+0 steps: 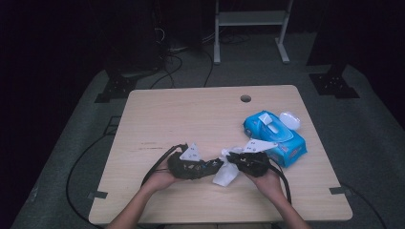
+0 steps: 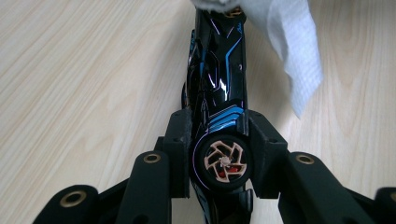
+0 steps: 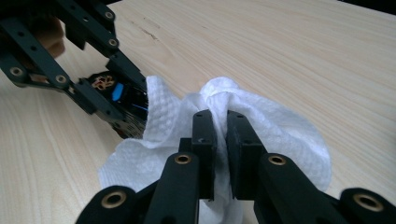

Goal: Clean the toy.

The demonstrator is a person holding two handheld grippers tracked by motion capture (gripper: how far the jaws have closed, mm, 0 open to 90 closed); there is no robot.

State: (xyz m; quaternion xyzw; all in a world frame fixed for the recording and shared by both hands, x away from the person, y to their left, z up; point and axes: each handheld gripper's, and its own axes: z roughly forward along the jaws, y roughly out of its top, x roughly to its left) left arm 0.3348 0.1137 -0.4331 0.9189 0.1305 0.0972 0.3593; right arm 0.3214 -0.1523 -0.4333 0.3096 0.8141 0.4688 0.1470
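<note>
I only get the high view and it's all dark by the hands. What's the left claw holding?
Observer: A black toy car with blue stripes; the left claw is clamped on it at a wheel.
Operator: What colour is the wheel?
Observer: Its spokes are orange-tan.
Operator: And the white thing?
Observer: A wet wipe, pinched in the right claw and pressed against the car's far end.
</note>
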